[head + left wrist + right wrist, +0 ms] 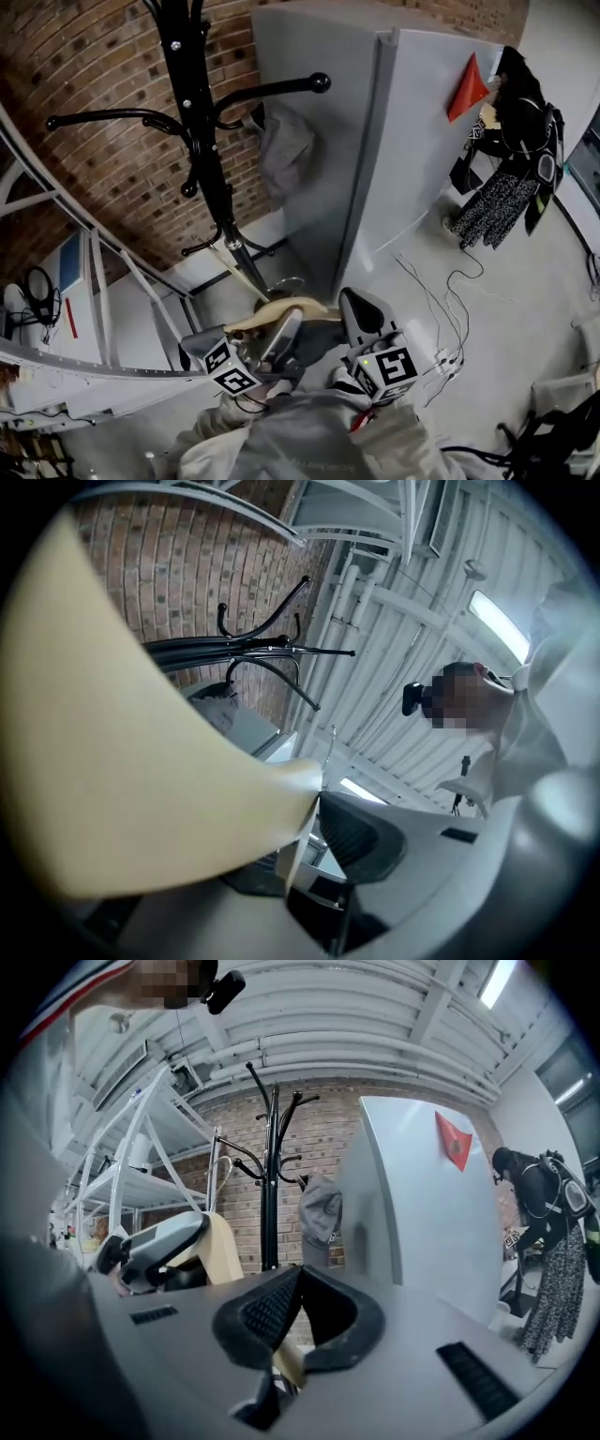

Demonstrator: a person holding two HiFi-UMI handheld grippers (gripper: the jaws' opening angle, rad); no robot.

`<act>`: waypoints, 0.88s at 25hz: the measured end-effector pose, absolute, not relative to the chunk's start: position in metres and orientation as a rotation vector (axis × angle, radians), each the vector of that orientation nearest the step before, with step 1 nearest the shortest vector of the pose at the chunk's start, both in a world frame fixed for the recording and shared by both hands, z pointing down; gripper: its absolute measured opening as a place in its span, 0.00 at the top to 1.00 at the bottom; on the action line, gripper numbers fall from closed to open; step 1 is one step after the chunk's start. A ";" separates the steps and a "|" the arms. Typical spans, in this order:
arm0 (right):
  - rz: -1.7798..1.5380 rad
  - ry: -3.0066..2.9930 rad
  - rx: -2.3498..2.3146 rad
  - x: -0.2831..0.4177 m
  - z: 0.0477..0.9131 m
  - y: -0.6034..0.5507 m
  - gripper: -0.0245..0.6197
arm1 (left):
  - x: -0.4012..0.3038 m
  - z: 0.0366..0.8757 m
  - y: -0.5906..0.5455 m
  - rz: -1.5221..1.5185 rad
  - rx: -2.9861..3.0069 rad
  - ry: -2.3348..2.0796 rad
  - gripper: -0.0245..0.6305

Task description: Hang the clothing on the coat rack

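Both grippers clench a cream hanger below the coat rack

The left gripper (317,797) is clamped on the cream hanger (281,310), its dark pad pressed against the hanger's side. The right gripper (295,1274) has its jaw tips met, with a strip of the hanger showing between them lower down. Above stands the black coat rack (202,122) against a brick wall (94,75). A gray garment (284,145) hangs from one of its arms, just beside a gray cabinet (412,141).
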State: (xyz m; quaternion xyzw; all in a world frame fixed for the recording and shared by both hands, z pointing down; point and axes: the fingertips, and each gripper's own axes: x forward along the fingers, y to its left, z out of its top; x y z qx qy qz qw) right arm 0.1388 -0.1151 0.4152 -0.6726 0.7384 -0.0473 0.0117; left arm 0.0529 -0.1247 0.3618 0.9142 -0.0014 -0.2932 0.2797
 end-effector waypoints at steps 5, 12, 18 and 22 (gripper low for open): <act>-0.140 2.391 -2.008 0.152 0.413 -0.129 0.92 | 0.066 0.361 -0.132 -0.829 2.451 -0.092 0.80; -0.126 2.525 -1.847 0.162 0.409 -0.145 0.92 | 0.077 0.357 -0.138 -0.886 2.473 -0.248 0.80; -0.098 2.618 -1.730 0.165 0.408 -0.153 0.92 | 0.082 0.355 -0.138 -0.919 2.489 -0.361 0.80; -0.073 2.672 -1.661 0.165 0.406 -0.156 0.92 | 0.082 0.353 -0.139 -0.941 2.497 -0.440 0.80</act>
